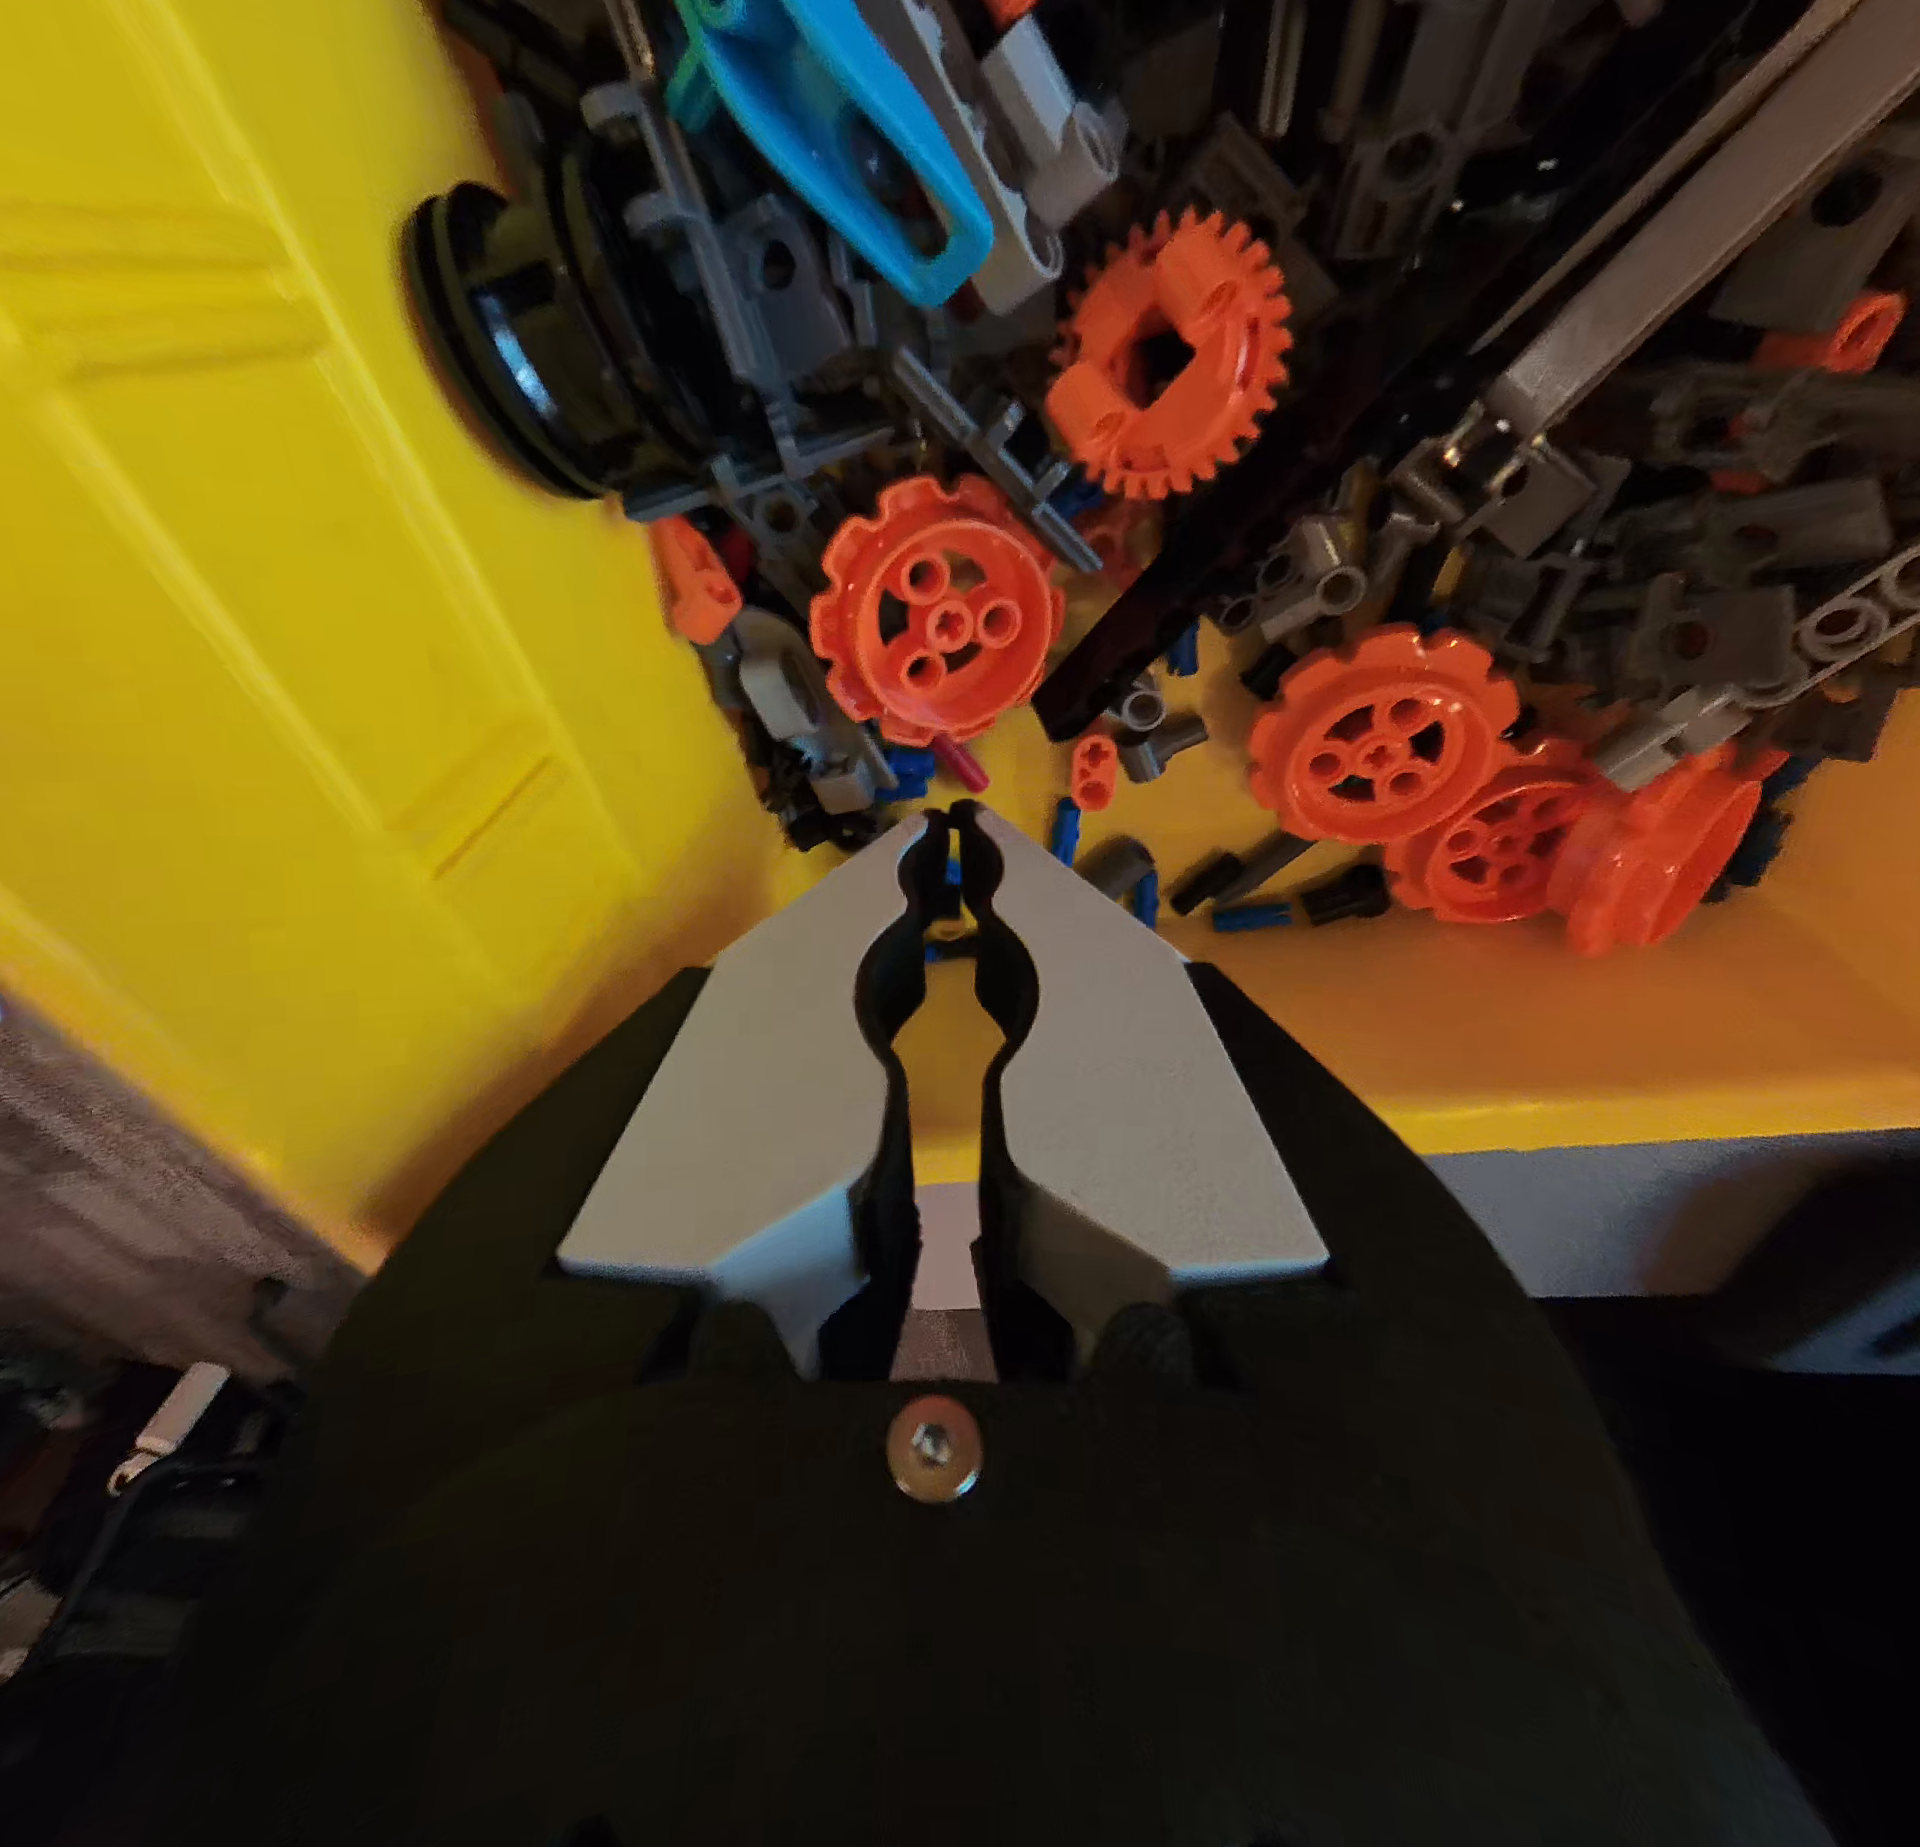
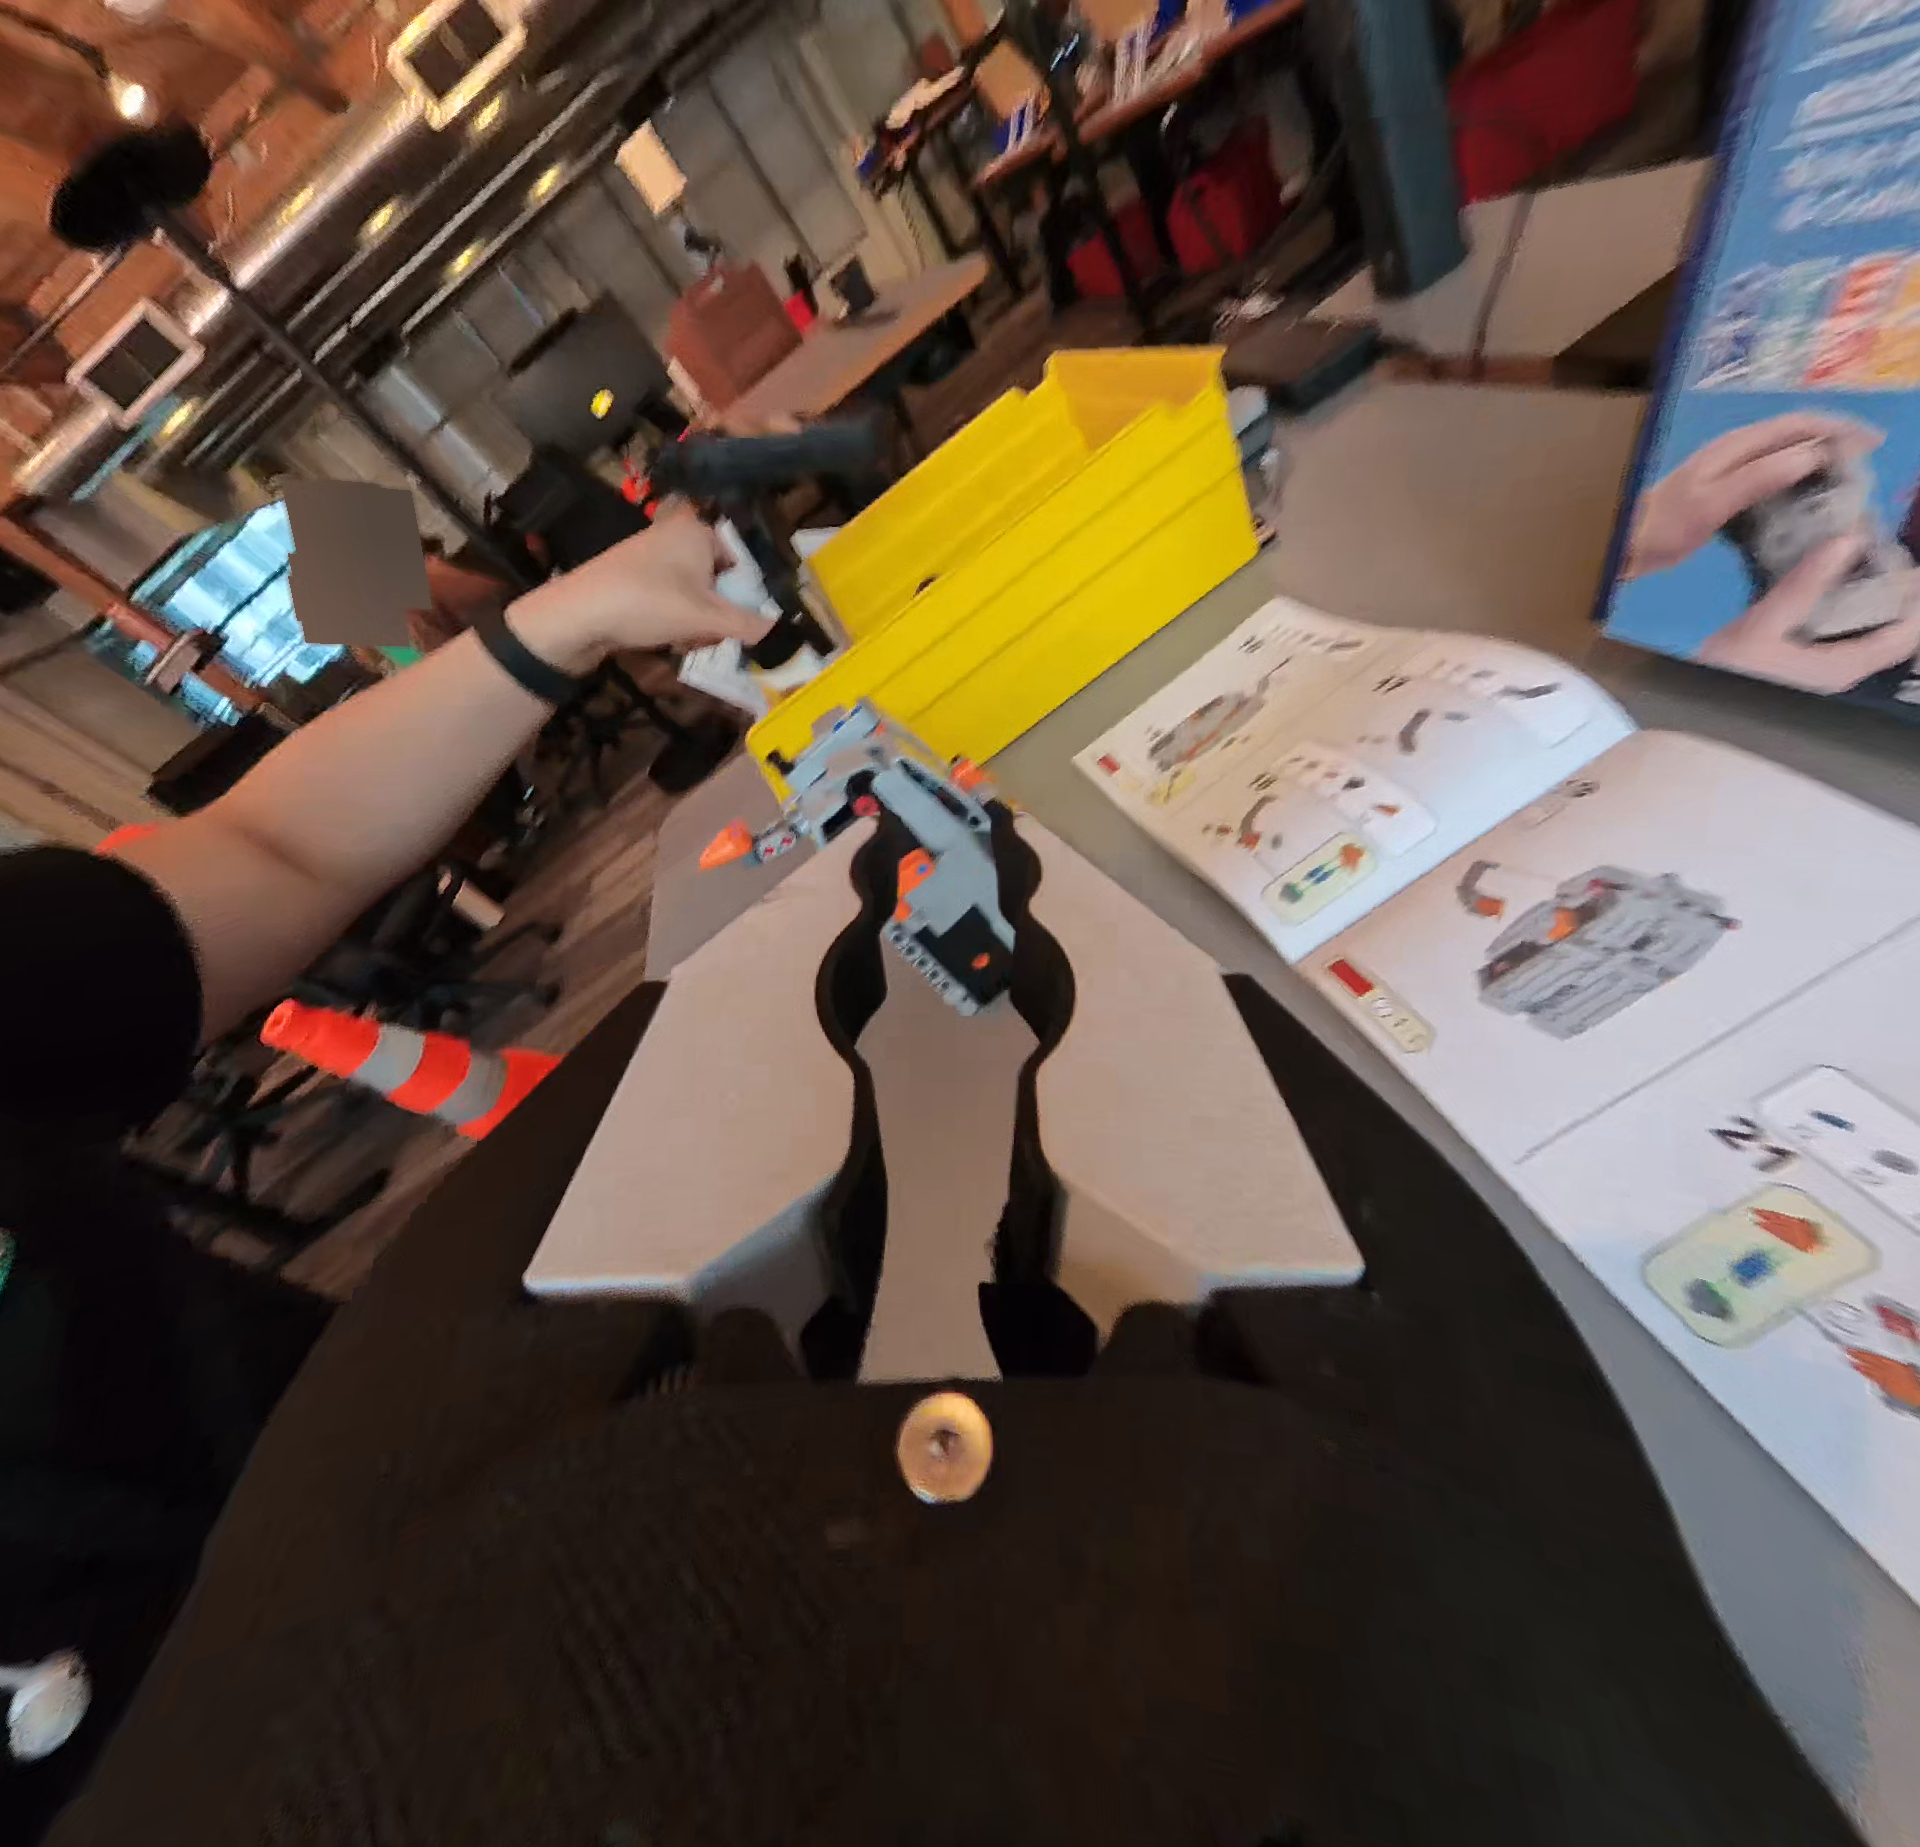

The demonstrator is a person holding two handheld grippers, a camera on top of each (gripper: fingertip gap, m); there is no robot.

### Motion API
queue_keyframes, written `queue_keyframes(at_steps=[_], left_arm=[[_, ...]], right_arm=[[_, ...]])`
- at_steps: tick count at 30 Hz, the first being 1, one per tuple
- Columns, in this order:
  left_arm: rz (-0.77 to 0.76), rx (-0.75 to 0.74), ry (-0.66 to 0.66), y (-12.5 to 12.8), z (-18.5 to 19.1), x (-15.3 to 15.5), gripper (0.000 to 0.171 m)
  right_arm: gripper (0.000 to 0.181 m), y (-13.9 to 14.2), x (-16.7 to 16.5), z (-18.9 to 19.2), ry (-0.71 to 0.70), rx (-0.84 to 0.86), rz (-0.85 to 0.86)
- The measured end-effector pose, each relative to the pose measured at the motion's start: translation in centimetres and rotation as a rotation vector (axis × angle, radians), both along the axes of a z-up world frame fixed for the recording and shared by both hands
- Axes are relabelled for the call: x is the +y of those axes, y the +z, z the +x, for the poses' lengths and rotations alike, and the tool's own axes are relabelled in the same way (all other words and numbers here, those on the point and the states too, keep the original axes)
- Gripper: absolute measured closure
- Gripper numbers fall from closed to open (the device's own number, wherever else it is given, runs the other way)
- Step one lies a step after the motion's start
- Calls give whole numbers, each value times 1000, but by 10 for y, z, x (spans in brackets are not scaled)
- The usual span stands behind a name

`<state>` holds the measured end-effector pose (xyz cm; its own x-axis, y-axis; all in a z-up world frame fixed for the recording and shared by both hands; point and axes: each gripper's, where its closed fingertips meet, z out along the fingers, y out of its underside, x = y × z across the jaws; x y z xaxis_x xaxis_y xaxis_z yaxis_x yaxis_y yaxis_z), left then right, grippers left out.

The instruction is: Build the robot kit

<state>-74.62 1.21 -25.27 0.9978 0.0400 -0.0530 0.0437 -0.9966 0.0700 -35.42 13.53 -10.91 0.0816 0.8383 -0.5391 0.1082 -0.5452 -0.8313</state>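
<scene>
Clamping grey brick assembly (image 2: 930, 888), right gripper (image 2: 940, 841) (left gripper (image 1: 954, 823) nearly closed).

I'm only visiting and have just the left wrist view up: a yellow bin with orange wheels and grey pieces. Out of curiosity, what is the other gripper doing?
Observer: The right gripper is shut on a small grey and orange brick assembly.
Visitor: Is anything lying next to the bin?
Observer: Yes, an open instruction booklet lies on the table, to the right of the yellow bin.
Visitor: How does my gripper look from there?
Observer: A hand holds the left gripper at the bin's near end, pointing down into it.
</scene>
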Motion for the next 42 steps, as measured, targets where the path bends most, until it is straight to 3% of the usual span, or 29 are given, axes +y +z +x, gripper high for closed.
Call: queue_keyframes(at_steps=[8,10,16,28,34,38,42], left_arm=[[135,-63,57,25,6,5,171],[160,-125,110,22,13,10,171],[143,-116,175,5,9,10,151],[88,-59,178,-6,0,8,169],[89,-41,154,-5,0,7,170],[139,3,130,13,-1,0,170],[349,0,67,63,21,9,169]], right_arm=[[164,11,37,34,-145,95,-58],[164,11,37,35,-148,85,-44],[163,9,33,32,-141,64,-21],[162,2,30,27,-120,31,-6],[162,2,26,25,-114,-4,41],[162,4,28,28,-125,12,35],[162,6,36,35,-159,25,37]])
